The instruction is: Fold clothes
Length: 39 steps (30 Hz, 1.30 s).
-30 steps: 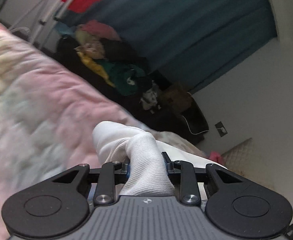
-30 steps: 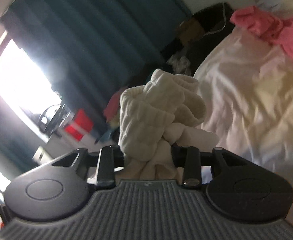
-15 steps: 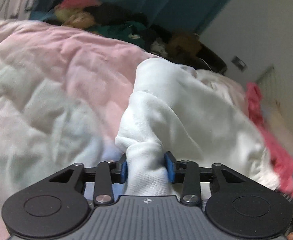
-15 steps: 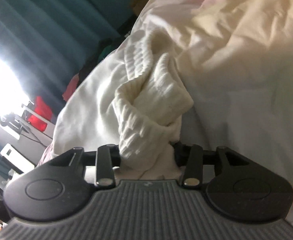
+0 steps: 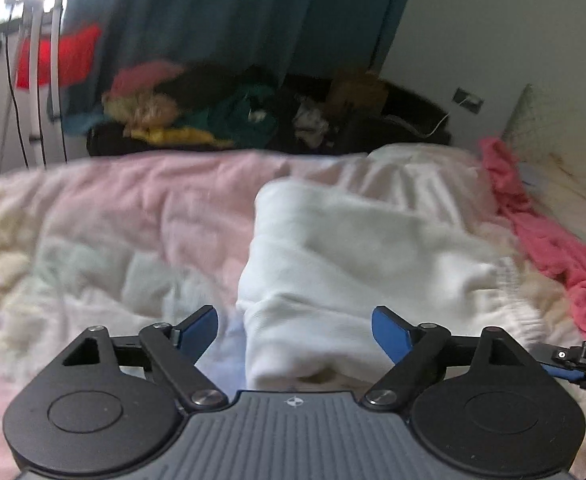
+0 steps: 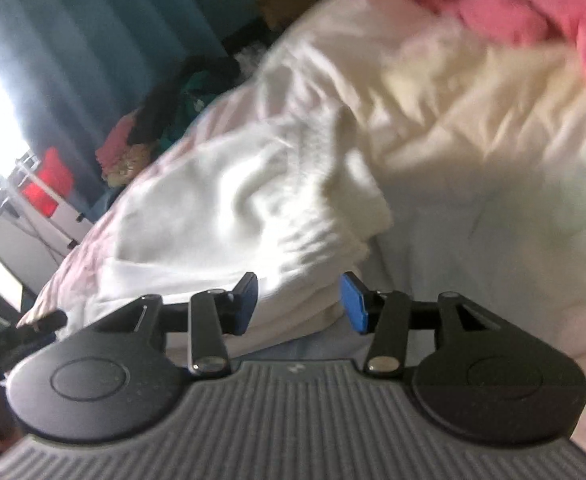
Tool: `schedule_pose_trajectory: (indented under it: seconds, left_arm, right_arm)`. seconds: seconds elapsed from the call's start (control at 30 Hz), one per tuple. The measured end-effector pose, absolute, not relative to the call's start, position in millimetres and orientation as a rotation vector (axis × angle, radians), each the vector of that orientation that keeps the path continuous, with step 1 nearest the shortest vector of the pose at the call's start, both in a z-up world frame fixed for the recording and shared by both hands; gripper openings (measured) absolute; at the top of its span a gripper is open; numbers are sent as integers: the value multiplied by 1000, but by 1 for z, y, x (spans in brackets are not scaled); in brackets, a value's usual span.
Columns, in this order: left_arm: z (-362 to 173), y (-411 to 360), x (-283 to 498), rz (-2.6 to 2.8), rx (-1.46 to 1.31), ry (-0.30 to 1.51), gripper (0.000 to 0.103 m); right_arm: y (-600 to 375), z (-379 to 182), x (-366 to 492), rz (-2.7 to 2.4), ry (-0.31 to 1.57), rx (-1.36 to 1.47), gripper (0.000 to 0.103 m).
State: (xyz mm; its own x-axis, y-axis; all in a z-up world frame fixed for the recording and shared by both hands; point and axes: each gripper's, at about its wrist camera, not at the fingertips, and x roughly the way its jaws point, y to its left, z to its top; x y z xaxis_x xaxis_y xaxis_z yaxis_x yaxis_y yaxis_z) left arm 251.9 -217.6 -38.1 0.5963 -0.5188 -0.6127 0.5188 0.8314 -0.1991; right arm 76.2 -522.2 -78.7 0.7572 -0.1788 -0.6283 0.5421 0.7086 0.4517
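A white garment (image 5: 357, 264) lies bunched on the bed, its ribbed elastic edge toward the right; it also shows in the right wrist view (image 6: 261, 200). My left gripper (image 5: 295, 330) is open, its blue pads wide apart over the garment's near edge, holding nothing. My right gripper (image 6: 299, 302) is open too, its pads apart just in front of the garment's ribbed edge.
A pink and cream quilt (image 5: 113, 220) covers the bed. A pink garment (image 5: 549, 240) lies at the right, also in the right wrist view (image 6: 533, 12). A heap of clothes (image 5: 213, 116) sits behind the bed under teal curtains (image 5: 233, 12). A white rack (image 5: 41, 80) stands at the left.
Both grippers have opened and let go of the white garment, which has dropped onto the bed. Both views have pulled back a little from it.
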Motion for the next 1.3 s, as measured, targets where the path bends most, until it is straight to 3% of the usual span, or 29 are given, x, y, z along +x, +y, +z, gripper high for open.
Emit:
schedule_pose_trajectory:
  seconds: [0.17,0.53,0.63,0.7,1.3]
  left_arm:
    - [32,-201,180,-641,15,599,103]
    - [110,-145,36,-608,58,342,103]
    - [110,-127,7,-591,30,319,103]
    - [105,-118,-9,-618,16,285,103]
    - [29,-86,-15,-502,-20,253,103]
  right_arm:
    - [-472,-5,40,-364,502,475,50]
    - [-378,90,-63,-238,324,294,53]
    - [-364,90,-87,-212,269,296,69]
    - [-355,86,-101,-223,213,284,87]
    - [-331,-18,-88,-365,155,245,85]
